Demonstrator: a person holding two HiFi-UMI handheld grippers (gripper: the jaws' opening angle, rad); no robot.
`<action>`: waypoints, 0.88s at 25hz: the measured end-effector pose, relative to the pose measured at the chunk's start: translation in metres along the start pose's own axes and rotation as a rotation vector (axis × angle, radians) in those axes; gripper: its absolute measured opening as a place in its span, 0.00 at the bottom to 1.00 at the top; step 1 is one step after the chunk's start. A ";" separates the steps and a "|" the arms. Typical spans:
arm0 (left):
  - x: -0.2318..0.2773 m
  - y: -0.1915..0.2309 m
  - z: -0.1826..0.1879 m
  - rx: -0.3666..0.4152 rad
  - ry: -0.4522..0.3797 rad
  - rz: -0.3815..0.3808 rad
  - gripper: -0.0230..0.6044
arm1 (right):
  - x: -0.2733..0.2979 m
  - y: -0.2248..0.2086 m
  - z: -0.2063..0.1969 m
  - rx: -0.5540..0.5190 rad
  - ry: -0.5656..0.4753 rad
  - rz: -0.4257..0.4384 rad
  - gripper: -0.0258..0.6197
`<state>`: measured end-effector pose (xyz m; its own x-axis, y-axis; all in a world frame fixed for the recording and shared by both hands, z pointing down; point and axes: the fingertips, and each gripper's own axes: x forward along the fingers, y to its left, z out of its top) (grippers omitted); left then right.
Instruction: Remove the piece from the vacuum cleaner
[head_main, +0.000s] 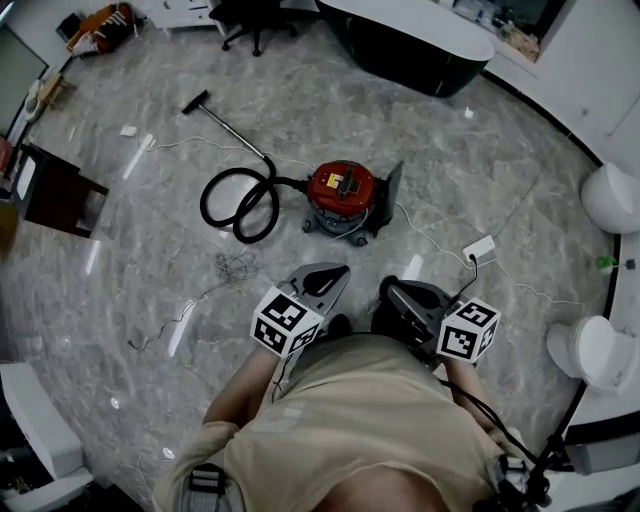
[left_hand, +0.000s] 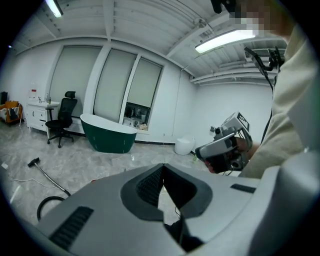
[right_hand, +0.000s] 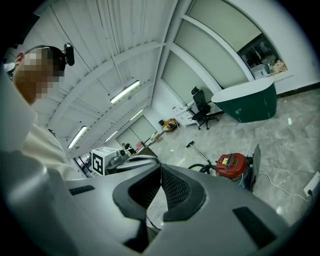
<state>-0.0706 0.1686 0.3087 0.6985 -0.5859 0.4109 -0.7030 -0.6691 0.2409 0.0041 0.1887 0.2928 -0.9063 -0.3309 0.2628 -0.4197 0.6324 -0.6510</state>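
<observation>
Standing off from the job, the reach not begun.
My left hand-held gripper (head_main: 338, 270) and right hand-held gripper (head_main: 390, 287) are both clenched on nothing. The round red vacuum cleaner (head_main: 340, 188) sits on the floor well ahead of them. Next I'd close in and unclench.

Floor (head_main: 480, 150): grey marbled tile, glossy. Near centre stands a red vacuum (head_main: 340, 188); its black hose (head_main: 240, 205) lies looped to the left and joins a wand (head_main: 232, 128) lying flat, and a white cable (head_main: 420, 232) runs right to a power strip (head_main: 479, 248). Also on the floor: tangled cord (head_main: 236, 266) below the hose, green tub (head_main: 400, 45) and chair (head_main: 252, 18) at the far edge, dark stool (head_main: 55, 190) at left.
</observation>
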 end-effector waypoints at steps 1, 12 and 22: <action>0.010 0.004 0.004 0.005 0.014 0.004 0.04 | -0.001 -0.011 0.005 0.010 -0.003 0.000 0.04; 0.138 0.007 0.063 0.048 0.131 0.014 0.04 | -0.033 -0.138 0.069 0.105 0.003 0.001 0.04; 0.196 0.019 0.065 0.052 0.214 0.101 0.04 | -0.045 -0.220 0.090 0.083 0.104 -0.004 0.04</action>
<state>0.0619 0.0111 0.3366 0.5771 -0.5441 0.6090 -0.7560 -0.6380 0.1463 0.1411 0.0012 0.3599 -0.9067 -0.2561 0.3351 -0.4216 0.5698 -0.7054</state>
